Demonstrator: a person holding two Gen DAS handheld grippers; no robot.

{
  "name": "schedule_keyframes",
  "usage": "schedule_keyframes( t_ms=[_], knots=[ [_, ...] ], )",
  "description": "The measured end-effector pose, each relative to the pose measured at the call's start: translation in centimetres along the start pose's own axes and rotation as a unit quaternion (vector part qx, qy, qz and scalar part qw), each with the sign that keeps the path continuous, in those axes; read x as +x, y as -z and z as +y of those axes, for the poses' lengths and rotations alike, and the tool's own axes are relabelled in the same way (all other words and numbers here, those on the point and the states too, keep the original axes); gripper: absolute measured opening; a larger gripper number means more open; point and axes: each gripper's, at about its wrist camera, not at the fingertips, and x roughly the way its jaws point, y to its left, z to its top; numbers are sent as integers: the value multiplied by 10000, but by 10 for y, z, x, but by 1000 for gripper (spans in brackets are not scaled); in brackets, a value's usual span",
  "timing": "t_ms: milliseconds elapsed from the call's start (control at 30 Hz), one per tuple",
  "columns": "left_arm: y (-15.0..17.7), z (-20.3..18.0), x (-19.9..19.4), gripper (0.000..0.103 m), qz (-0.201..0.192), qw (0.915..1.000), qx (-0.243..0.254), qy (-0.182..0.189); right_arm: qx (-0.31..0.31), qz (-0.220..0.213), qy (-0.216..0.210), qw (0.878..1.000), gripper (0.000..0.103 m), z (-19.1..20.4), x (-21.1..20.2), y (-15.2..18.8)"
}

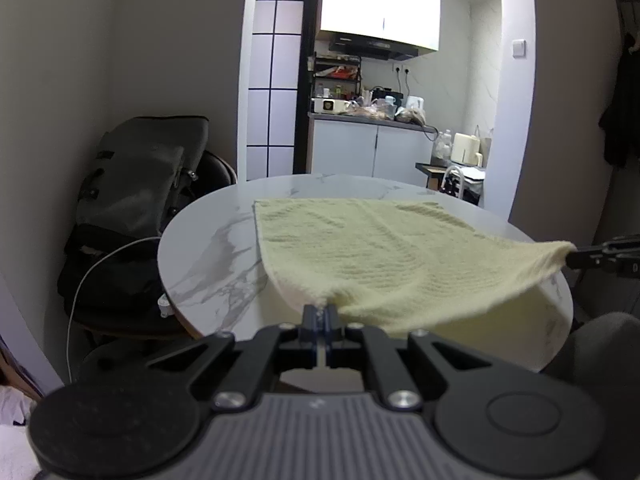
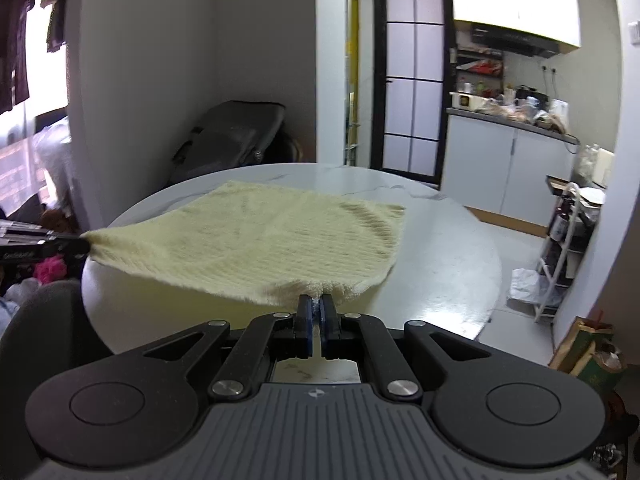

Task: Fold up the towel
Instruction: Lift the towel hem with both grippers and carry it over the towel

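Note:
A pale yellow towel (image 1: 384, 248) lies spread on a round white marble table (image 1: 216, 248). Its near edge is lifted off the table. My left gripper (image 1: 321, 309) is shut on the towel's near left corner. My right gripper (image 2: 316, 300) is shut on the near right corner of the towel (image 2: 272, 236). The right gripper also shows at the right edge of the left wrist view (image 1: 576, 258), pinching its corner. The left gripper shows at the left edge of the right wrist view (image 2: 82, 245). The towel's far half rests flat on the table (image 2: 448, 256).
A dark bag (image 1: 136, 184) sits on a chair left of the table, with a white cable (image 1: 92, 272) hanging by it. A kitchen counter (image 1: 372, 120) with clutter stands beyond. A white wire rack (image 2: 568, 240) and bags (image 2: 588, 352) stand on the floor to the right.

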Motion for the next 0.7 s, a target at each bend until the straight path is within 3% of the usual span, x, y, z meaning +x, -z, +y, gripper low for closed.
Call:
schedule_keyframes(
  t_ms=[333,700],
  knots=[
    [-1,1,-7,3,-97,9999,16,34,-24,-38,74,10000,4,-4,-1,-3],
    [-16,-1,-29,3,-464,9989,-45,38,-117,-449,105,9989,4,4,-24,-23]
  ],
)
